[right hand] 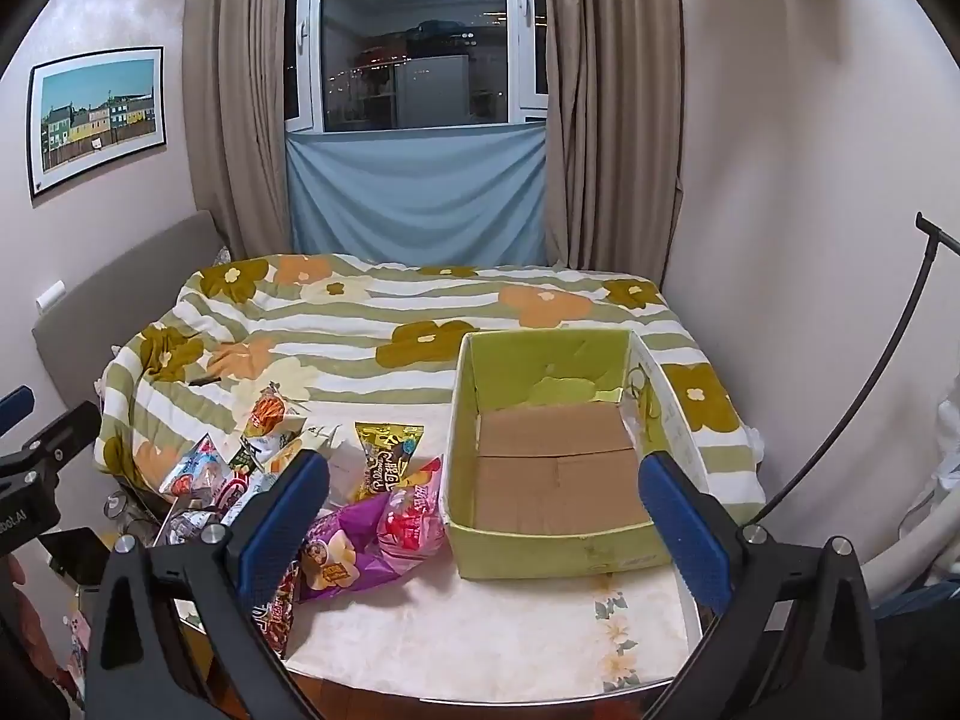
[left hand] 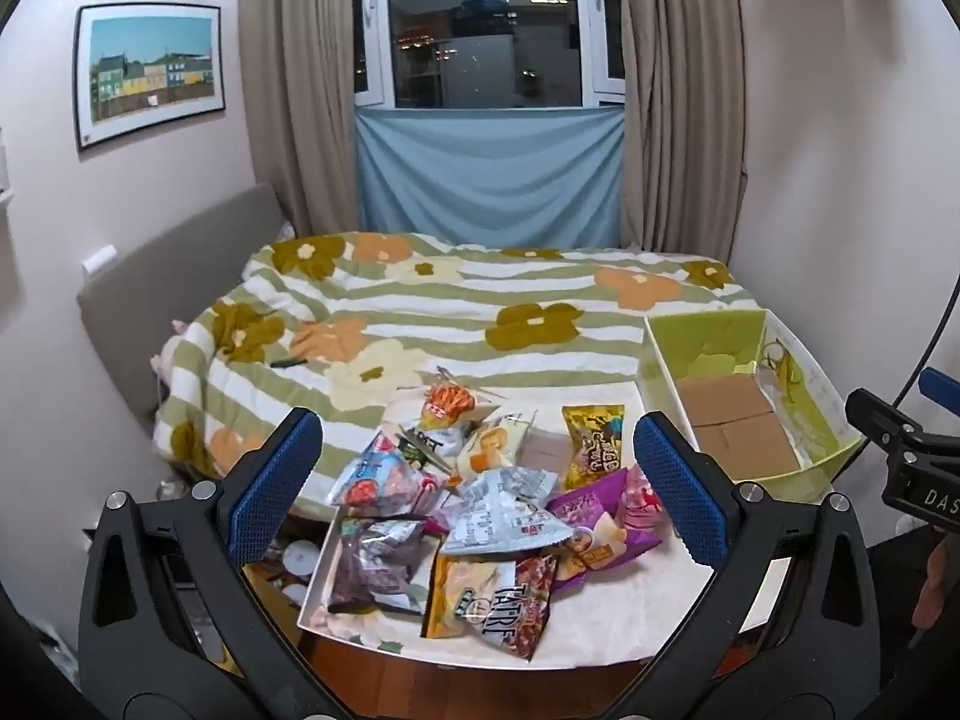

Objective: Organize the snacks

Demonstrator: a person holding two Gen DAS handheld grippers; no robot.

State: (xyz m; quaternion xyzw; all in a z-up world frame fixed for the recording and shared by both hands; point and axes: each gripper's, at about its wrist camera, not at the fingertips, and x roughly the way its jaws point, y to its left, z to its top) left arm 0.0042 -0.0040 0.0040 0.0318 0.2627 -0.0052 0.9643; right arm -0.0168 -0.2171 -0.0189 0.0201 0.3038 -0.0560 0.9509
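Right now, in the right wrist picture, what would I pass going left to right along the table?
Other tool → orange snack bag → yellow snack bag → pink snack bag → green box.

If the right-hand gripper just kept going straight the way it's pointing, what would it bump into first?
Probably the green cardboard box: the open right gripper points down at its empty brown floor, nothing between. Depth is hard to judge.

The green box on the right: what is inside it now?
Inside the green box only its brown cardboard bottom flaps show, with no snack. The near wall hides a thin strip of the floor behind it.
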